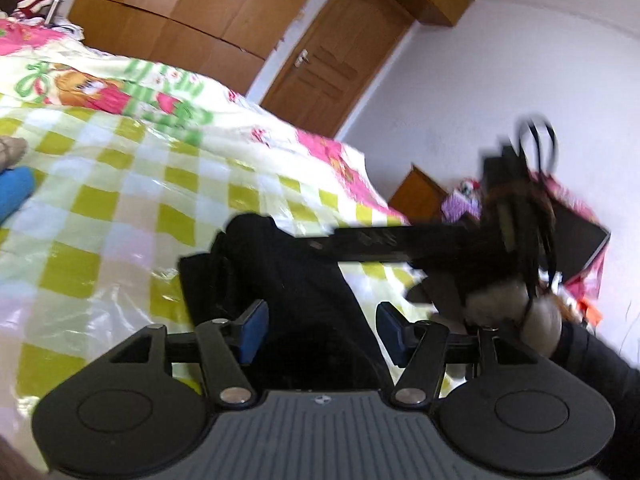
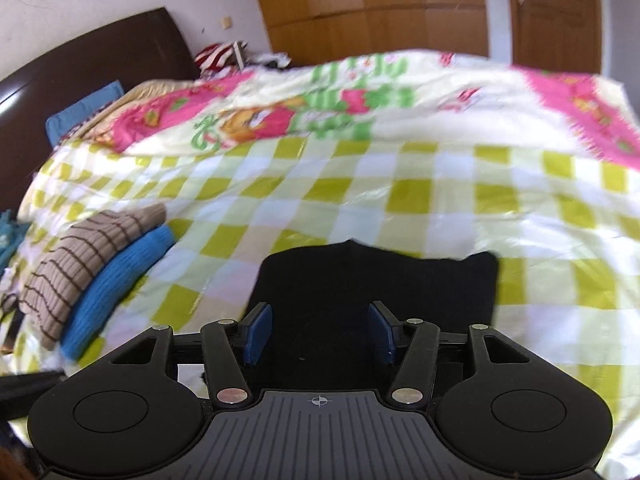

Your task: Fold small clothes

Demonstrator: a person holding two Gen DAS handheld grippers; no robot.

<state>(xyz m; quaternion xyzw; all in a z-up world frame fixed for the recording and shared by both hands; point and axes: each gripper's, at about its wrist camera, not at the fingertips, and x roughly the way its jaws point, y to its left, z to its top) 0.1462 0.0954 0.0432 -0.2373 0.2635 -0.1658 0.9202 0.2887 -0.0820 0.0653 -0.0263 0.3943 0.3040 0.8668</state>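
A black garment lies folded on the green-and-white checked bed cover. My left gripper is open just above its near part, jaws wide apart, nothing between them. In the right wrist view the same black garment lies flat in front of my right gripper, which is open and empty over its near edge. The other gripper and the hand holding it cross the right of the left wrist view, blurred.
A folded striped beige garment and a folded blue one lie stacked at the bed's left side. A dark headboard, a blue pillow, wooden wardrobes and a door stand behind. Cluttered items sit at the right.
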